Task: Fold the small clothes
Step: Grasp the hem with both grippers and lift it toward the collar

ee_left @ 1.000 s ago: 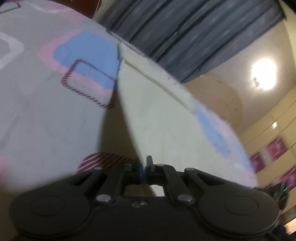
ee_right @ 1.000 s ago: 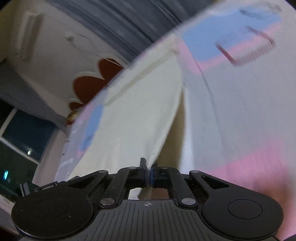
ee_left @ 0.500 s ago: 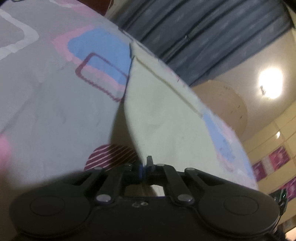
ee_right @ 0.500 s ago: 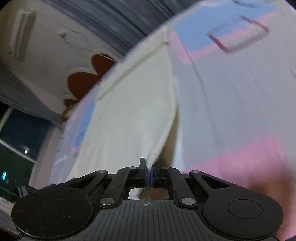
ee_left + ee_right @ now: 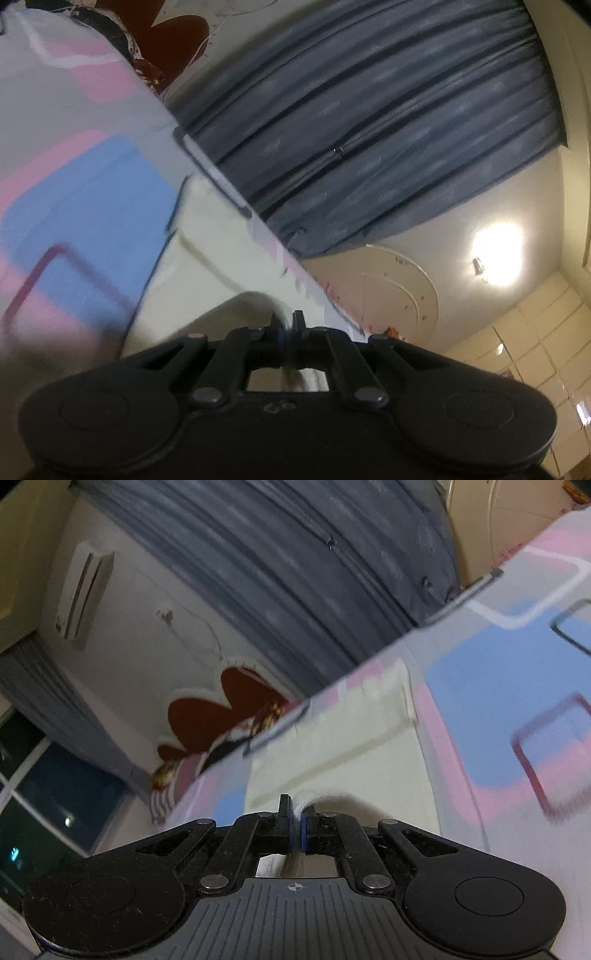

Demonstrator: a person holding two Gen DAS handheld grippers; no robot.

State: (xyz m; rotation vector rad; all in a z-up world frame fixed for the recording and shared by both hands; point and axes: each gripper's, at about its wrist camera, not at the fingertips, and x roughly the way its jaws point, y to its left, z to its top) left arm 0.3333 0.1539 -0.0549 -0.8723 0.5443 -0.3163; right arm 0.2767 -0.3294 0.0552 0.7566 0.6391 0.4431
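Two grippers, left gripper (image 5: 287,325) and right gripper (image 5: 296,814), each pinch the cream garment (image 5: 343,753) over the bed (image 5: 498,686), its first fold apparently under way, unfinished.

A single ceiling lamp (image 5: 496,254) burns as a blown-out white disc at the right of the left wrist view, its glare spreading over the cream ceiling around it. The room is otherwise dim and yellow-toned. Motion blur smears the patterned bedsheet (image 5: 74,206) and the pale cloth (image 5: 207,258), softening their edges, while the black left claw (image 5: 287,325) stays sharp in the foreground. In the right wrist view the window (image 5: 33,812) is dark, with only small points of light. The bedsheet (image 5: 517,709) is streaked with blur; the curtain (image 5: 295,565) bends with fisheye distortion. The right claw (image 5: 297,812) casts a soft shadow on the cloth (image 5: 351,753).
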